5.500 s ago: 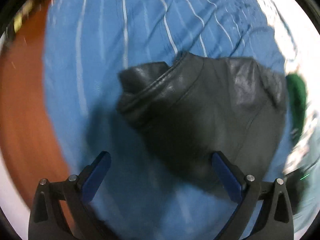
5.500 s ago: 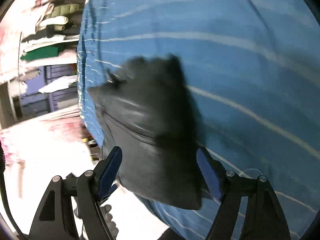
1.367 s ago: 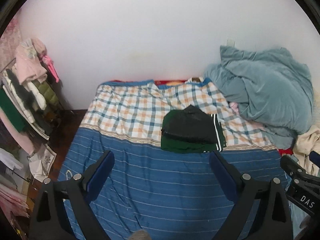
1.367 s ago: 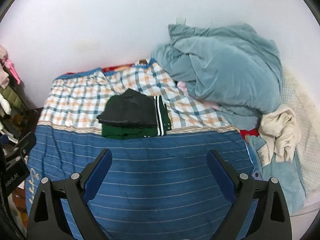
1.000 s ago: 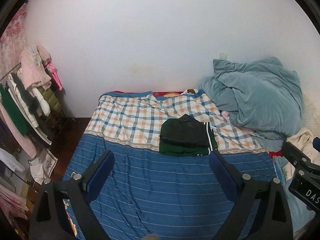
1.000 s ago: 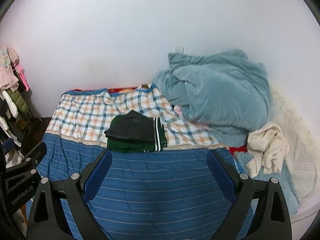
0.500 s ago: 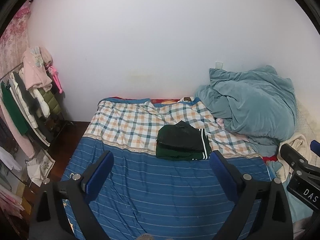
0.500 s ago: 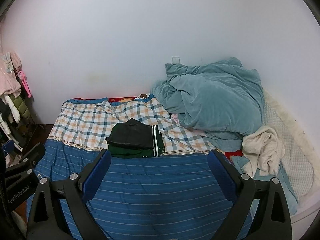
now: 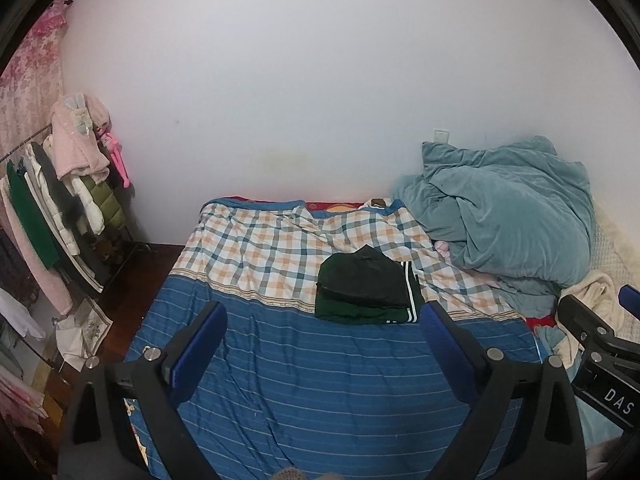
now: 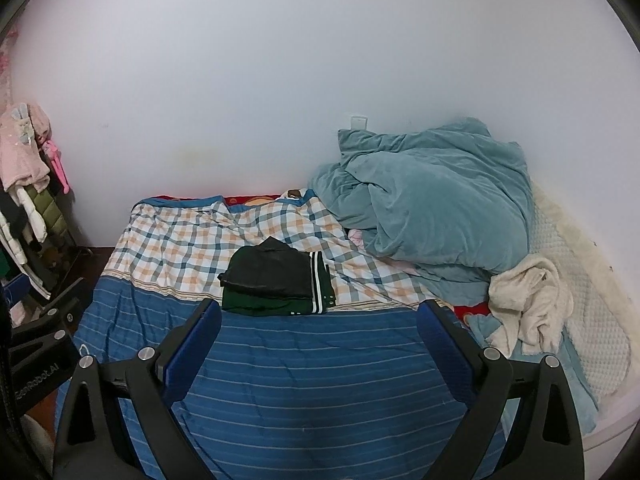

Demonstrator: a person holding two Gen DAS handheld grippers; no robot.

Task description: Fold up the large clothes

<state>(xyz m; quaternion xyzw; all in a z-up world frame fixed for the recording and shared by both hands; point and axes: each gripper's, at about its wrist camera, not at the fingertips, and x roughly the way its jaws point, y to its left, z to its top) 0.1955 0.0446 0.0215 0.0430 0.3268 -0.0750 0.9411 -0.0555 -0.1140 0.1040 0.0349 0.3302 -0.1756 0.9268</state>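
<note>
While farther back, stack point(image 9: 366, 290) smaller.

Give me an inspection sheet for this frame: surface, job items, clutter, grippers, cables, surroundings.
Surface: bed cover, blue striped near, plaid far.
Job's things: folded black jacket on top of folded green garment, on the plaid part.
Clutter: teal duvet heaped at right; cream blanket beside it.
Grippers: left gripper and right gripper open, empty, clear of the stack.
Cables: nothing seen.
Surroundings: white wall; clothes rack at left.
</note>
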